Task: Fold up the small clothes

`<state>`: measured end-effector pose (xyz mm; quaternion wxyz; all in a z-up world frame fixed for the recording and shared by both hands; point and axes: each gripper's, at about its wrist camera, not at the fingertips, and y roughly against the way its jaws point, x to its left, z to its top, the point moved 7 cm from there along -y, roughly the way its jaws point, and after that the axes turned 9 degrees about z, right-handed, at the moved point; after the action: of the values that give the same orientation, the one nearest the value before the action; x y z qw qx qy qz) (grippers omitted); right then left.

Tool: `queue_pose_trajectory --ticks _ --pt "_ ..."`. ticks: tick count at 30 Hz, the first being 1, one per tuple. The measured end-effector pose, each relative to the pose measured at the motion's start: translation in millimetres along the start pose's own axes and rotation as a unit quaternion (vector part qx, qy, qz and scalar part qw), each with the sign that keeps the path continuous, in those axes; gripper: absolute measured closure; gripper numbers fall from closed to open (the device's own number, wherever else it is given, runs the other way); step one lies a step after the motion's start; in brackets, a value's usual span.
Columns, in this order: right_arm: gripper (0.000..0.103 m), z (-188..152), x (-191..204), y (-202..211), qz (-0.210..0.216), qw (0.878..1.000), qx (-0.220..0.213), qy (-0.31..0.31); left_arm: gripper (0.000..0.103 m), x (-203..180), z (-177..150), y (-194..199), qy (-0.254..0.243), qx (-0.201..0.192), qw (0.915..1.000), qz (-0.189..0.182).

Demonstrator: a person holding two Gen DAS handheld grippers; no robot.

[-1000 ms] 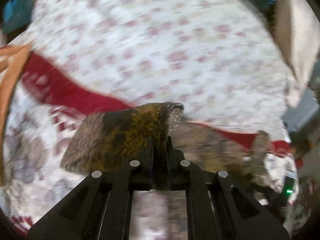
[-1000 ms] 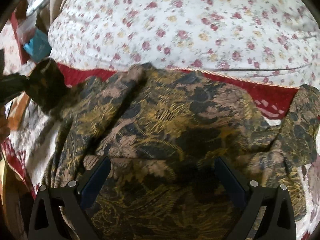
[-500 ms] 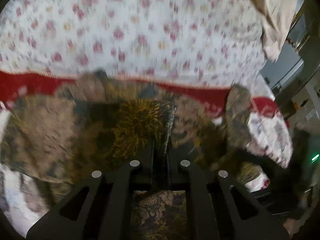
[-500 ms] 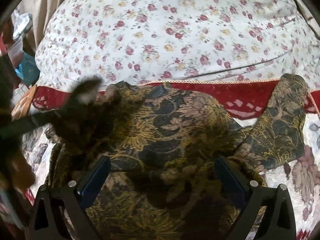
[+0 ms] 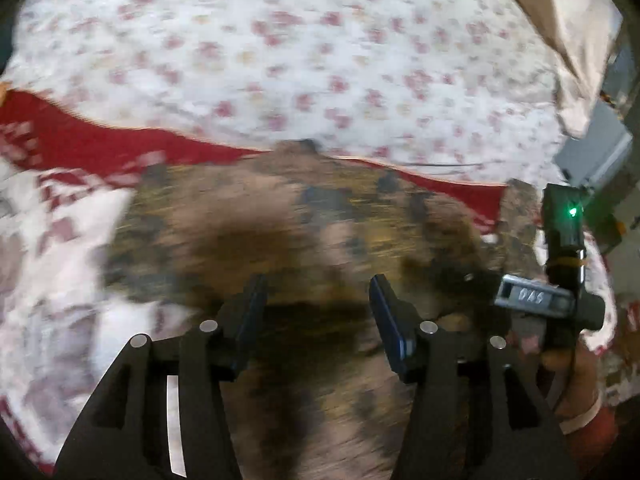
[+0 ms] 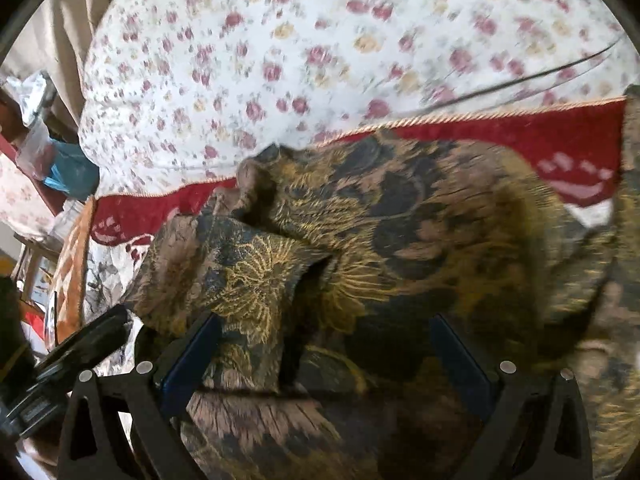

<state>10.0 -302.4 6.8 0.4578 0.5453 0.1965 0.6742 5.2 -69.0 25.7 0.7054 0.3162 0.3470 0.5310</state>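
Observation:
A small dark garment with a gold and brown flower pattern (image 6: pixel 400 216) lies on the bed. Its left sleeve (image 6: pixel 240 276) is folded over onto its body. The right sleeve (image 6: pixel 630 152) sticks out at the right edge. My left gripper (image 5: pixel 318 300) is open and empty just above the garment (image 5: pixel 280 232), which is blurred in the left wrist view. My right gripper (image 6: pixel 324 344) is open and empty over the garment's near part. The right gripper's body (image 5: pixel 560 280) shows at the right of the left wrist view.
The garment lies on a red-bordered blanket (image 6: pixel 520 128) over a white sheet with small red flowers (image 6: pixel 320 40). A beige cloth (image 5: pixel 572 32) hangs at the far right. Clutter, a blue bag (image 6: pixel 72 168) and wooden furniture stand beside the bed at the left.
My left gripper carried the left sleeve over onto the garment's body, then opened and let it go. My right gripper stayed open over the garment.

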Motion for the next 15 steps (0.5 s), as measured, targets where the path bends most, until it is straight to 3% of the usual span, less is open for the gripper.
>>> queue_pose_trajectory --ticks 4,5,6,7,8,10,15 --pt "0.008 1.0 15.6 -27.4 -0.018 0.999 0.006 0.043 0.050 46.5 -15.2 -4.9 0.018 0.006 0.9978 0.064" --pt "0.026 2.1 19.7 -30.7 -0.027 0.998 -0.003 0.063 0.050 55.0 -20.1 -8.9 0.028 0.015 0.9971 0.069" --pt "0.067 1.7 24.9 -35.9 -0.025 0.997 -0.001 0.079 0.050 60.0 -23.9 -12.5 0.035 0.022 0.9966 0.071" --pt "0.083 -0.2 28.6 -42.1 -0.018 0.996 0.014 0.081 0.050 65.2 -28.0 -16.1 0.041 0.029 0.9959 0.075" --pt "0.091 -0.2 29.1 -42.9 -0.012 0.997 0.016 0.077 0.050 67.8 -31.3 -18.6 0.043 0.032 0.9954 0.079" --pt "0.094 5.5 34.6 -31.2 -0.006 0.996 -0.002 0.085 0.050 68.2 -33.8 -19.8 0.044 0.033 0.9952 0.081" --pt "0.095 40.7 36.3 51.7 -0.016 0.989 -0.108 0.103 0.050 62.1 -36.6 -13.1 0.043 0.023 0.9966 0.066"
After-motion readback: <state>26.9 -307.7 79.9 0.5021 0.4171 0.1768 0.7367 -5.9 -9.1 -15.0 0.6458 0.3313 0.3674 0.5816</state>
